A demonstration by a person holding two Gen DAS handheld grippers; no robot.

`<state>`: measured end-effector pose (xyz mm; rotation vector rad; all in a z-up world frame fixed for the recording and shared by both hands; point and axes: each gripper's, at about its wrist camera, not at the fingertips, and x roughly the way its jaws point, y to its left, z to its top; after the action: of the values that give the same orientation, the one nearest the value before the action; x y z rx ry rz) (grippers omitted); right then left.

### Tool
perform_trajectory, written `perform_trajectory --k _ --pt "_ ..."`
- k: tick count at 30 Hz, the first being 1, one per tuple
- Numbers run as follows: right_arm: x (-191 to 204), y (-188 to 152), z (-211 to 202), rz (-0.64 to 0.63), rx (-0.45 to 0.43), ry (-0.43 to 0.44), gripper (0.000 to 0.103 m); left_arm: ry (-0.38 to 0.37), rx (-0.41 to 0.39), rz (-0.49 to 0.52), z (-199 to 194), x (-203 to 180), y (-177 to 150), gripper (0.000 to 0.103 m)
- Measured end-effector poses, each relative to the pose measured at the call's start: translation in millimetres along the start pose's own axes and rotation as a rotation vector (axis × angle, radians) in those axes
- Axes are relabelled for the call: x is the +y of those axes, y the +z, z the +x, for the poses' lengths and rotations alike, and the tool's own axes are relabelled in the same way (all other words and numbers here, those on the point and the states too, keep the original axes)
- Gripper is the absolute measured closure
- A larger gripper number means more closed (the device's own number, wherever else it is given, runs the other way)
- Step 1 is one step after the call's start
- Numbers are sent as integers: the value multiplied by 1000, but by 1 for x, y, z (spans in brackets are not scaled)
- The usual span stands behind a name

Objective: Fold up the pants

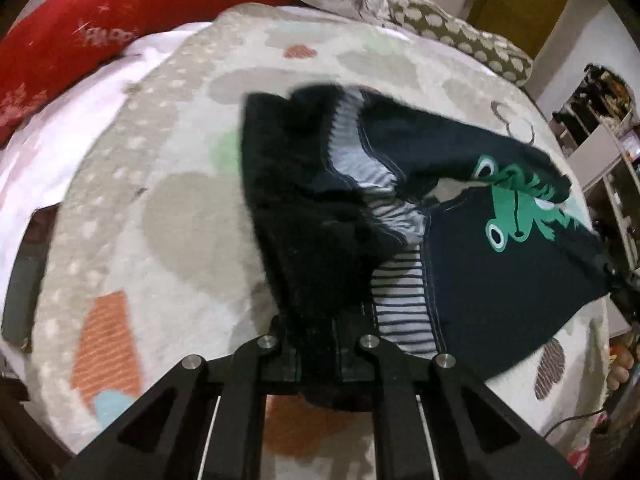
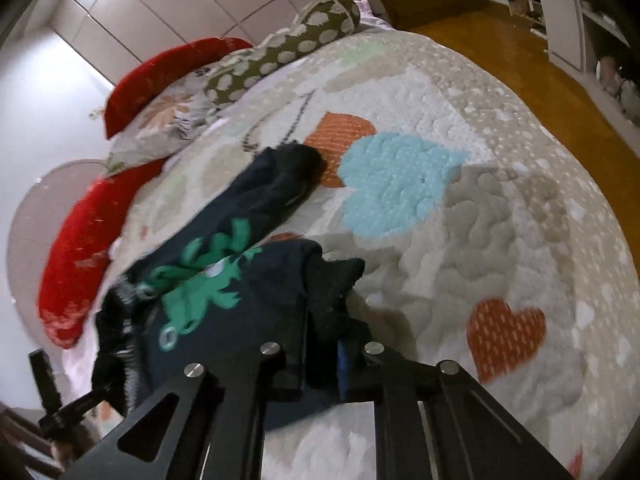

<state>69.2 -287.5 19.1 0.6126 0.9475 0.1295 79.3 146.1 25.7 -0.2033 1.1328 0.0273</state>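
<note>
Small navy pants point(image 1: 500, 272) with green frog prints and a grey striped lining hang stretched between both grippers above the quilted bed. My left gripper point(image 1: 320, 344) is shut on the dark waistband edge beside the striped lining point(image 1: 404, 304). My right gripper point(image 2: 320, 364) is shut on the other side of the pants point(image 2: 224, 312), with dark fabric bunched between its fingers. The right gripper also shows at the right edge of the left wrist view point(image 1: 624, 288). The pant legs trail away onto the quilt point(image 2: 280, 184).
The quilt point(image 2: 460, 240) with heart patches covers the bed. Red pillows point(image 1: 100, 28), a floral pillow point(image 2: 168, 124) and a dotted bolster point(image 2: 288, 52) lie at the head. Wooden floor point(image 2: 500, 40) and shelves point(image 1: 600, 152) lie beyond the bed edge.
</note>
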Motion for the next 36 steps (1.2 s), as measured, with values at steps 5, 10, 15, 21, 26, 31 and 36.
perform_trajectory --k 5,10,15,21,26,31,36 --pt "1 -19 -23 3 29 49 88 93 -1 -33 -4 23 -15 80" --pt "-4 -28 -24 -19 18 -75 68 24 -48 -121 -16 48 -33 65" --pt "12 17 -16 -26 -62 -84 44 -18 -215 -156 -51 56 -56 43" --pt "21 75 66 78 -3 -129 44 -80 -200 -155 -56 55 -64 43" --pt "23 87 90 159 16 -46 92 -87 -184 -152 -50 53 -63 43" --pt "12 82 56 129 -42 -106 93 -118 -166 -134 -44 47 -58 43" --pt "-9 66 42 112 16 -142 87 -107 -159 -39 -48 29 -41 43"
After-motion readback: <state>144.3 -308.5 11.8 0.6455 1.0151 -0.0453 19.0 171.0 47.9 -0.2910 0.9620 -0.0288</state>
